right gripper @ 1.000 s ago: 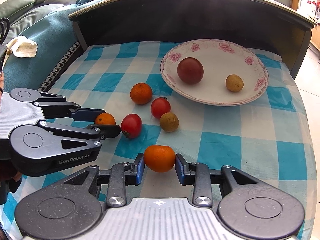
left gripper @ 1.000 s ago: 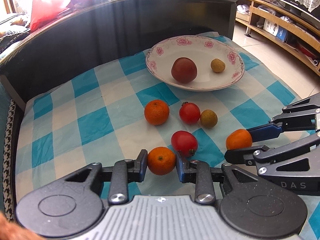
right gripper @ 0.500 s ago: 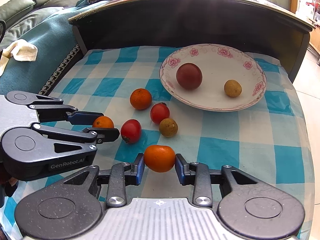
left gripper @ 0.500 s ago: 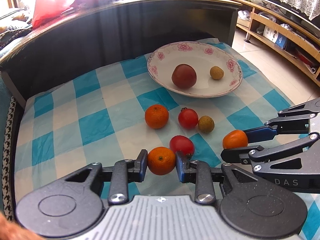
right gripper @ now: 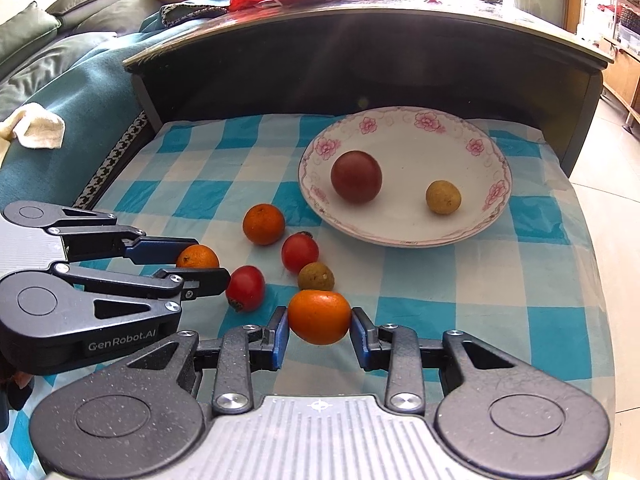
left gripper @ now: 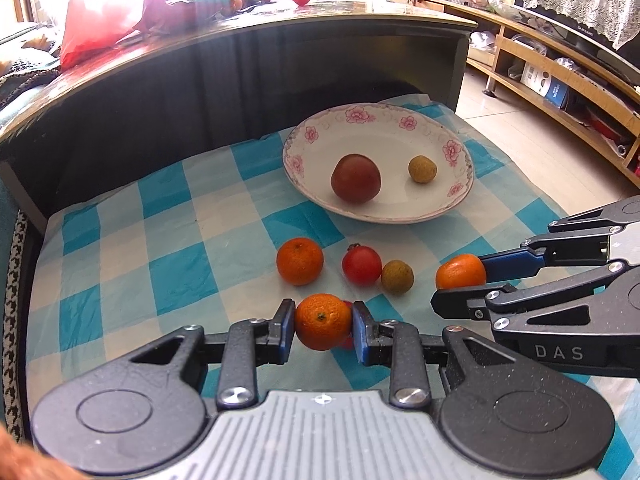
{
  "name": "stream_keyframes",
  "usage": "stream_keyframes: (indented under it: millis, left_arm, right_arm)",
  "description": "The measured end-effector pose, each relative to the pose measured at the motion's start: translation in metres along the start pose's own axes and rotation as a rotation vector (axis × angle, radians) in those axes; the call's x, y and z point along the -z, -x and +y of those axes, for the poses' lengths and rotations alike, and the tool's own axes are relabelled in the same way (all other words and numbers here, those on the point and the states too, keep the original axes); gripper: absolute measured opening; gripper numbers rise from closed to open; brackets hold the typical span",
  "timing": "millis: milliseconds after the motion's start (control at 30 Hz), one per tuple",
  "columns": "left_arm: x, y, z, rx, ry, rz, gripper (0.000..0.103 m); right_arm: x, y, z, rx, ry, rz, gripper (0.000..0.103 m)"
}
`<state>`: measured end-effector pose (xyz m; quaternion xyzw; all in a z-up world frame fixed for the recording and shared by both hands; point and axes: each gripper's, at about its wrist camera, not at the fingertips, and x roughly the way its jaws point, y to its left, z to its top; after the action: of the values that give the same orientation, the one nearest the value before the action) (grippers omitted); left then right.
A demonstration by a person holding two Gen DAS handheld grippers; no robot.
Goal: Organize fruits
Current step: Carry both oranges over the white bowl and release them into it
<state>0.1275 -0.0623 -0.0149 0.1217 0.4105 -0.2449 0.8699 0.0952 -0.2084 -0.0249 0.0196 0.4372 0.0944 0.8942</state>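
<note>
- The left tongs [left gripper: 323,322] are clamped on a round, dimpled orange mandarin [left gripper: 323,321]; since a second ago that fruit sits higher in the left wrist view and covers most of the red tomato [right gripper: 245,288] behind it, which showed beside it then.
- The right tongs [right gripper: 319,322] grip a second smooth orange mandarin [right gripper: 319,317] between their blue pads; against the earlier right wrist view, the cloth and the plate lie lower under it, and the grip is unchanged.
- Both mandarins hang clear of the blue-and-white checked tablecloth [left gripper: 160,264], each pinched at its sides.
- Loose on the cloth past the tongs: a third orange mandarin [left gripper: 299,261], a second red tomato with a dark stem [left gripper: 361,265] and, touching it, a small brownish-green round fruit [left gripper: 397,277].
- The white ceramic plate with pink flowers round its rim [left gripper: 312,136] stands further back on the table and holds a large dark-red round fruit [left gripper: 355,178] and, apart from it, a small yellow-brown round fruit [left gripper: 422,169].
</note>
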Motion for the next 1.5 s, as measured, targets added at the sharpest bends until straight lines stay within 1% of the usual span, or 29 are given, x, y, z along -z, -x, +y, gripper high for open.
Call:
stream_keyframes:
  millis: [400, 867, 1167, 1267, 1500]
  left_arm:
    - [-0.025, -0.009, -0.01, -0.003, 0.006, -0.034, 0.039]
    - [-0.061, -0.044, -0.014, -0.008, 0.021, -0.063, 0.039]
    - [-0.07, -0.063, -0.016, -0.02, 0.001, -0.059, 0.038]
    - [-0.074, -0.064, -0.014, -0.009, 0.01, -0.074, 0.038]
    - [-0.086, -0.069, -0.012, -0.013, 0.009, -0.109, 0.039]
  right_arm:
    - [-0.015, 0.001, -0.012, 0.029, -0.013, -0.041, 0.027]
    - [-0.042, -0.014, -0.041, 0.084, -0.039, -0.088, 0.028]
    - [-0.047, -0.033, -0.055, 0.084, -0.036, -0.081, 0.028]
    - [-0.047, -0.037, -0.058, 0.078, -0.037, -0.08, 0.028]
    - [-0.05, -0.047, -0.063, 0.075, -0.045, -0.093, 0.029]
